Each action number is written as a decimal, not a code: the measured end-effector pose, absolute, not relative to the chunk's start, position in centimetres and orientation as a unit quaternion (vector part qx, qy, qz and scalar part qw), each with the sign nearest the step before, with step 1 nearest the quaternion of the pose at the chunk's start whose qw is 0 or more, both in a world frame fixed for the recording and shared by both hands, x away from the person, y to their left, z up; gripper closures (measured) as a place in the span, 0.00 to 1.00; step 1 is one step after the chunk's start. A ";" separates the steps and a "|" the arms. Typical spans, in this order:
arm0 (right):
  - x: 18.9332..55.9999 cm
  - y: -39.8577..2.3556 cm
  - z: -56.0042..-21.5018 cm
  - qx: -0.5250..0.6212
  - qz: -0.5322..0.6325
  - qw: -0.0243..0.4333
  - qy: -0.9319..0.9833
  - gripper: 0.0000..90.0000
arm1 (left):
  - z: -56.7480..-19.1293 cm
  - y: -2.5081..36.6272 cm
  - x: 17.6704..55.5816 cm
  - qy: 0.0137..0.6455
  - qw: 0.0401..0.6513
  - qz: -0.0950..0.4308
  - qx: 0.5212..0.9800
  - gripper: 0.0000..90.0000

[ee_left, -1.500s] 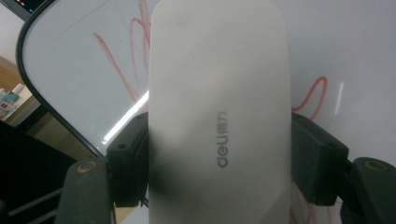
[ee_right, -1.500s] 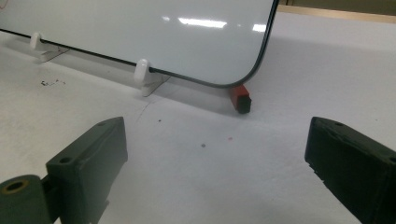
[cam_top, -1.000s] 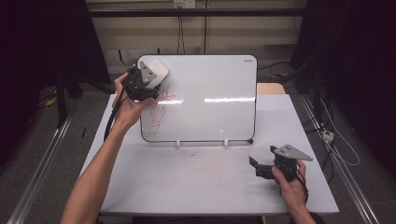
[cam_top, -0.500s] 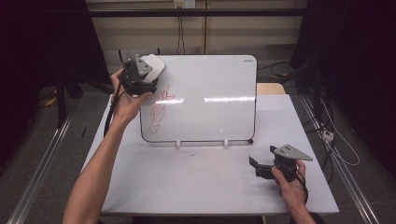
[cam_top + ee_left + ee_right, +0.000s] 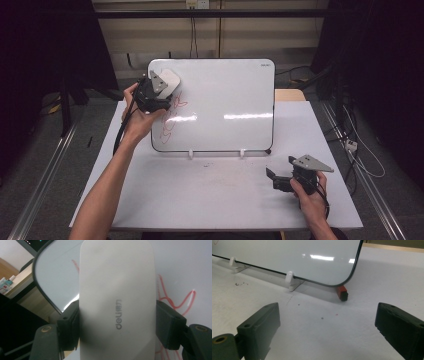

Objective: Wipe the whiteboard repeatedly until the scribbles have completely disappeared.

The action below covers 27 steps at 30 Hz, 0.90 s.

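Note:
A white whiteboard (image 5: 225,100) stands on small white feet (image 5: 191,153) on the white table (image 5: 200,205). Red scribbles (image 5: 172,117) cover its left part. My left gripper (image 5: 166,89) is at the board's upper left corner, shut on a white eraser (image 5: 172,79). In the left gripper view the eraser (image 5: 117,290) is clamped between both jaws of the left gripper (image 5: 117,325), with red marks (image 5: 175,297) just beyond it on the board. My right gripper (image 5: 274,179) rests low at the table's front right, open, and the right gripper (image 5: 327,327) has bare table between its jaws.
A small red and black object (image 5: 342,292) lies under the board's lower right corner (image 5: 269,150). Dark specks (image 5: 239,284) dot the table in front of the board. A wooden surface (image 5: 290,95) shows behind the board, and cables trail on the floor at the right.
The left gripper with the eraser shifted left and up along the board's corner, then came back right and slightly down. The right gripper stayed where it was.

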State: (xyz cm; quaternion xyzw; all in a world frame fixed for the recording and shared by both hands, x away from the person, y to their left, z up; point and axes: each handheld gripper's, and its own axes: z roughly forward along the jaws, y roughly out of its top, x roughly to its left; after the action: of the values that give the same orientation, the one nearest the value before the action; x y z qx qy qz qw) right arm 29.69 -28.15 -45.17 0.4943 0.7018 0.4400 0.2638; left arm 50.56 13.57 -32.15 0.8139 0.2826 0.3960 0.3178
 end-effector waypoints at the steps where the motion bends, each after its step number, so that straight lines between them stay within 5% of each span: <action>1: 29.7 -28.1 -45.2 0.495 0.440 0.264 0.702 0.07 | -32.2 13.5 50.4 0.280 0.315 0.396 0.816 0.35; 18: 29.7 -28.1 -45.2 0.494 0.439 0.266 0.702 0.07 | -33.9 11.3 48.3 0.245 0.290 0.401 0.834 0.35; 27: 29.7 -28.2 -45.2 0.493 0.440 0.263 0.703 0.07 | -32.4 12.1 49.5 0.284 0.319 0.384 0.818 0.35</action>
State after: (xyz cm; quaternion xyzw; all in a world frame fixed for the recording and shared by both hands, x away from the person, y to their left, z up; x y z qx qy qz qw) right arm 29.72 -28.18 -45.17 0.4934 0.7027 0.4398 0.2634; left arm 49.52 12.13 -32.41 0.8185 0.2841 0.3840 0.3192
